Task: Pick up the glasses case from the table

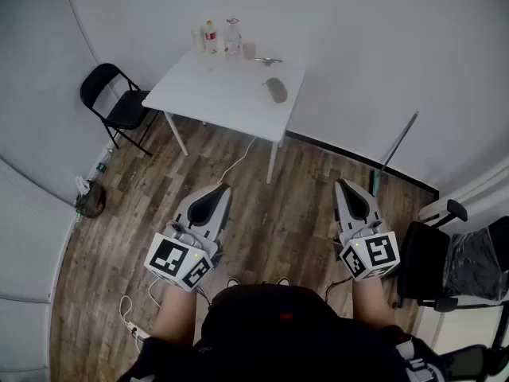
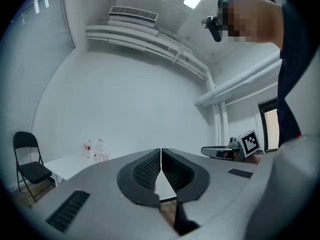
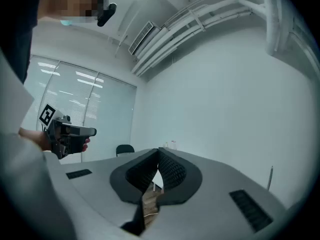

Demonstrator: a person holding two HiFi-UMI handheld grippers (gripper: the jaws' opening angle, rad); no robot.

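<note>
A grey oval glasses case (image 1: 276,90) lies near the right edge of the white table (image 1: 215,94), far ahead of me. A pair of glasses (image 1: 268,60) lies just behind it. My left gripper (image 1: 222,189) and right gripper (image 1: 342,185) are held level over the wooden floor, well short of the table. Both are shut with nothing between the jaws. In the left gripper view the left gripper (image 2: 161,151) has its pads touching, and the right gripper (image 2: 205,150) shows beside it. The right gripper (image 3: 158,150) in its own view is shut too.
Bottles (image 1: 210,37) and cups stand at the table's far edge. A black folding chair (image 1: 118,102) is left of the table, another black chair (image 1: 425,265) at my right. A white cable (image 1: 238,159) runs across the floor under the table. A rod (image 1: 396,146) leans on the wall.
</note>
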